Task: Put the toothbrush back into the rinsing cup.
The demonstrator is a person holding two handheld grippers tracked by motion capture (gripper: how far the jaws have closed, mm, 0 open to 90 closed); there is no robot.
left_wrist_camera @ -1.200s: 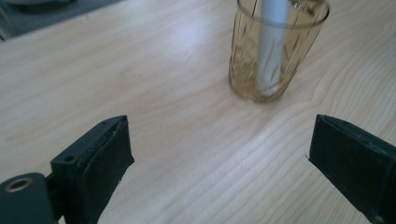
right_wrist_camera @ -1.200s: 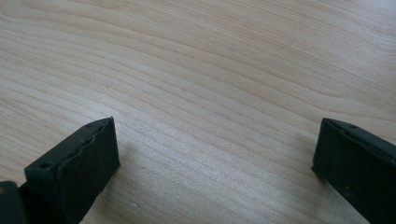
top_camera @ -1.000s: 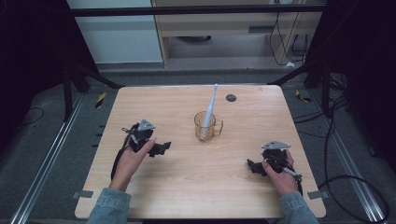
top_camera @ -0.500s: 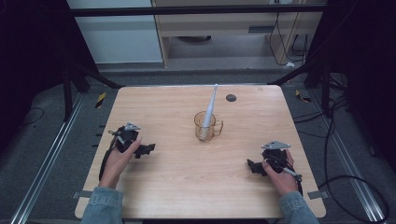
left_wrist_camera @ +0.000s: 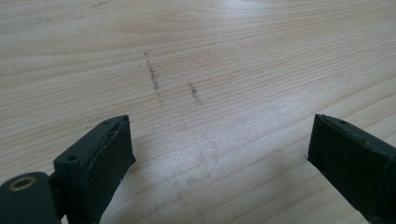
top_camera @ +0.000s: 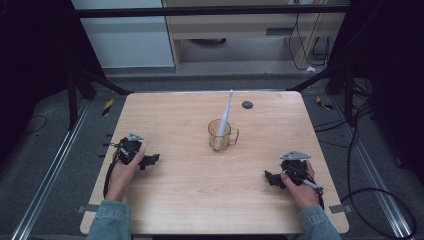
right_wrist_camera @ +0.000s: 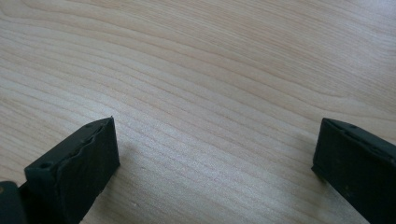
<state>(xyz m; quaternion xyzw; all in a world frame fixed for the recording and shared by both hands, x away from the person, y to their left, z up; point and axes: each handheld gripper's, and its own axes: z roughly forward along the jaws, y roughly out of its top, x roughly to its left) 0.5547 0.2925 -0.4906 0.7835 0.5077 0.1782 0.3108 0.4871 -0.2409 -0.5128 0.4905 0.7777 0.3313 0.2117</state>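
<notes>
Toothbrush (top_camera: pixel 224 116) leans upright in the cup (top_camera: pixel 220 136), between both wide-open grippers, right gripper (top_camera: pixel 272 178) slightly nearer than left gripper (top_camera: pixel 150 161)

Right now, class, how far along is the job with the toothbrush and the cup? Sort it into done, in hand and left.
Done: the toothbrush stands leaning in the amber cup at mid-table. In hand: nothing; the left hand-held gripper and the right hand-held gripper rest open and empty on the table, well apart from the cup, each showing bare wood between its jaws. Left: apparently nothing, judging by the brush already in the cup.
</notes>
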